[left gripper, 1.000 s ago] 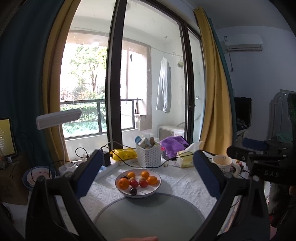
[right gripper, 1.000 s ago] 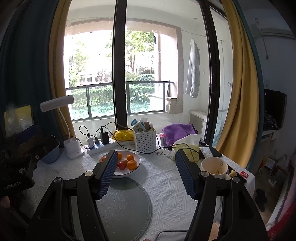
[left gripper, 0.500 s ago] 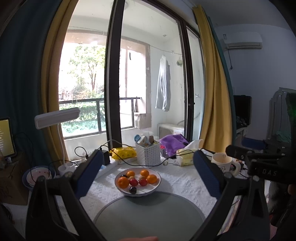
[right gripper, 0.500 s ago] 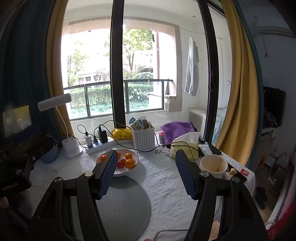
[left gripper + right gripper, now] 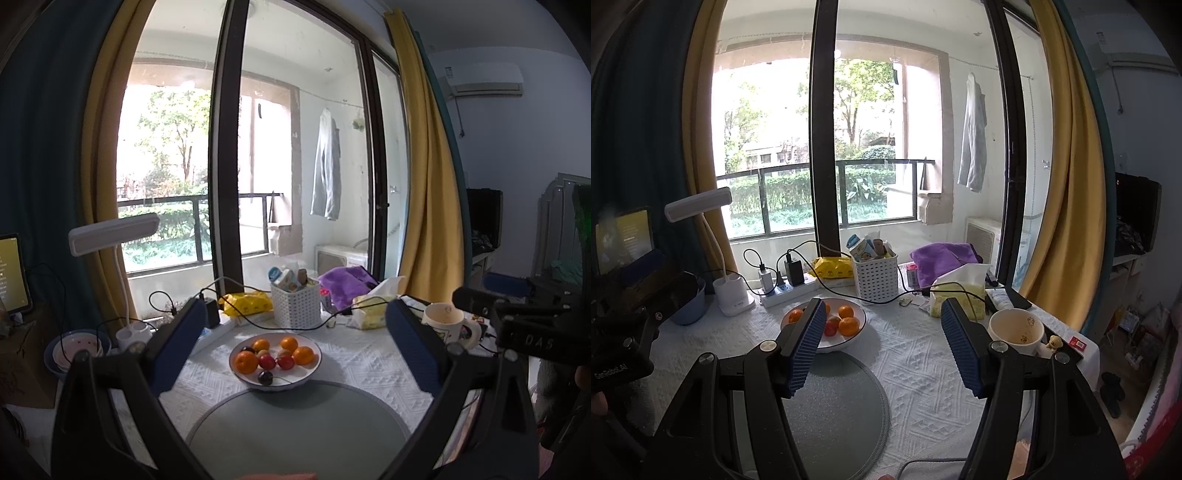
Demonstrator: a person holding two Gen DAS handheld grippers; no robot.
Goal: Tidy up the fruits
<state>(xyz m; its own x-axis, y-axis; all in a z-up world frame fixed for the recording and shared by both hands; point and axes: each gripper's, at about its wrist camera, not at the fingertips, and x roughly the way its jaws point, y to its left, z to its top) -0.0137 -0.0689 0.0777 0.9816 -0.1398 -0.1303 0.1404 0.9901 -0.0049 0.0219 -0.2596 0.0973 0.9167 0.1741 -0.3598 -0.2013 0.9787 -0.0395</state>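
A white bowl (image 5: 310, 373) holds several oranges (image 5: 246, 362), red fruits (image 5: 266, 362) and a dark one (image 5: 265, 377). It stands on the white tablecloth just beyond a round grey mat (image 5: 295, 428). My left gripper (image 5: 295, 345) is open and empty, held above the mat and facing the bowl. In the right wrist view the bowl (image 5: 860, 334) is partly hidden behind the left finger. My right gripper (image 5: 884, 345) is open and empty, above the mat's (image 5: 846, 406) right part.
Behind the bowl are a white basket (image 5: 295, 304), a yellow packet (image 5: 247, 302), a power strip with cables (image 5: 783, 291), a desk lamp (image 5: 733, 291) and a tissue box (image 5: 956, 295). A mug (image 5: 1015, 328) stands at the right, a blue bowl (image 5: 687, 306) at the left.
Both grippers have drifted slightly; the bowl sits a little lower in the left view and further left in the right view. Both stay open and empty.
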